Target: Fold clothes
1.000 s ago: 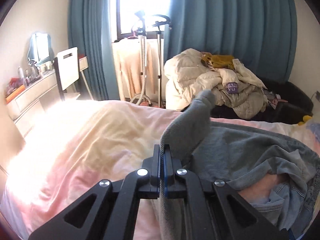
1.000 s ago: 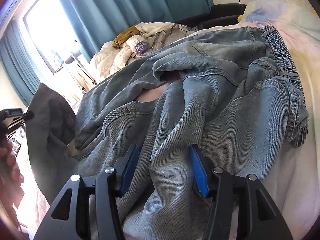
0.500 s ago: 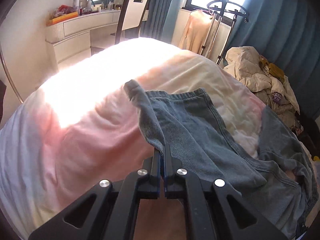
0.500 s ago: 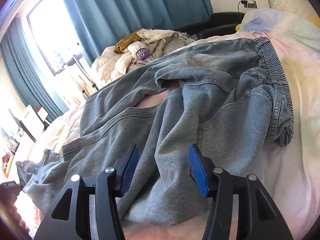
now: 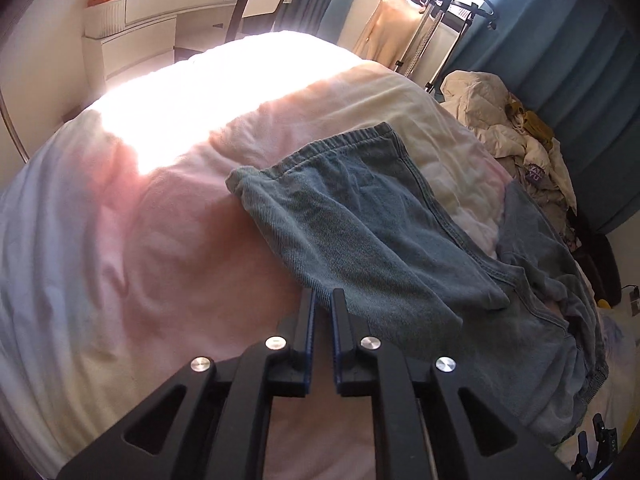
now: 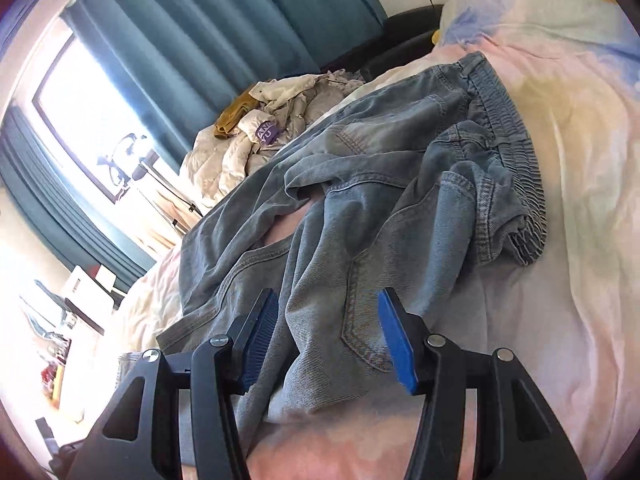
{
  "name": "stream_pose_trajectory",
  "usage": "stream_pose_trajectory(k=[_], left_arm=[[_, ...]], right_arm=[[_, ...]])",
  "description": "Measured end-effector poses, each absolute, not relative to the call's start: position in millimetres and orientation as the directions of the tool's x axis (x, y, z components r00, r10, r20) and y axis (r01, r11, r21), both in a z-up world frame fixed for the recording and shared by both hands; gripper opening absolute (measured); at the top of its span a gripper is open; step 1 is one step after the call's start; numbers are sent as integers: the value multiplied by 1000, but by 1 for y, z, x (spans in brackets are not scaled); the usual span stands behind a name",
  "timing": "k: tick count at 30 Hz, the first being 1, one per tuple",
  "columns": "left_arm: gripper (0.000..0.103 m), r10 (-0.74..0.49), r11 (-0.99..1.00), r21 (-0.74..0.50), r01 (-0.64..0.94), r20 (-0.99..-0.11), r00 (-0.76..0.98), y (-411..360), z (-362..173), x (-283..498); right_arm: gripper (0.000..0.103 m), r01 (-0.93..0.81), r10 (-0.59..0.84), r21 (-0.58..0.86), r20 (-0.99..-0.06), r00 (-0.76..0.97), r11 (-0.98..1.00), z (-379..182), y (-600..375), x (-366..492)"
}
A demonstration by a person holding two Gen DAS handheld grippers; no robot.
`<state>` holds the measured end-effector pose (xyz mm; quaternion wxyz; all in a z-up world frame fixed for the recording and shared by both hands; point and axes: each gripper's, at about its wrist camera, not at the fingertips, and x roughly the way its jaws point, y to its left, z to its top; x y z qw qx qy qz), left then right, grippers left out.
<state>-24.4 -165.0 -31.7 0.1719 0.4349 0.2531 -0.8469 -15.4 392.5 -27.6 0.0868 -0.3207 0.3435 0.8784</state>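
Observation:
A pair of blue jeans [image 6: 380,208] lies crumpled on the pink bed cover, waistband [image 6: 516,148] at the far right. One trouser leg [image 5: 360,220] lies spread flat on the cover in the left wrist view, its hem toward the sunlit end. My left gripper [image 5: 323,300] has its jaws a small gap apart, empty, just at the near edge of that leg. My right gripper [image 6: 328,320] is open wide above the jeans' upper leg, holding nothing.
The bed cover [image 5: 140,260] is pink and white, brightly sunlit at its far end. A pile of pale clothes [image 6: 272,136] lies beyond the bed by blue curtains [image 6: 224,28]. A garment steamer stand [image 5: 448,20] and a dresser [image 5: 152,12] stand further off.
My left gripper carried the trouser leg down onto the bed, spread it out and let it go; its jaws now stand slightly apart. The right gripper stayed open over the jeans.

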Motion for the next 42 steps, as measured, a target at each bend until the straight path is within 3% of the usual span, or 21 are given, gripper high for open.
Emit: stream_pose_trajectory(k=[7, 14, 17, 24, 27, 28, 31, 34, 42], left_arm=[[21, -92, -830, -282, 481, -782, -616, -162, -11, 3], [22, -39, -857, -317, 407, -747, -664, -152, -3, 10], [22, 0, -863, -336, 376, -746, -666, -147, -7, 5], [22, 80, -867, -373, 331, -759, -647, -138, -25, -14], [22, 103, -865, -391, 314, -751, -652, -133, -26, -16], [22, 107, -867, -391, 309, -751, -651, -132, -27, -17], [22, 118, -873, -390, 293, -752, -648, -128, -29, -17], [22, 128, -879, -388, 279, -754, -644, -125, -30, -18], [22, 122, -880, -377, 289, -767, -629, -127, -36, -25]], right_arm=[[54, -496, -119, 693, -636, -763, -523, -47, 455, 7], [66, -588, -243, 766, -641, -728, -260, -94, 492, -12], [71, -574, -274, 809, -585, -764, -127, -113, 505, -21], [71, -634, -201, 769, -636, -745, -82, -136, 533, -43], [57, -620, -189, 780, -623, -759, -81, -140, 538, -51], [43, -616, -185, 781, -623, -760, -101, -138, 538, -55], [17, -643, -111, 732, -675, -730, -224, -111, 535, -59], [13, -655, -33, 676, -704, -710, -339, -78, 535, -60], [10, -622, 118, 605, -663, -739, -497, 10, 588, -40]])
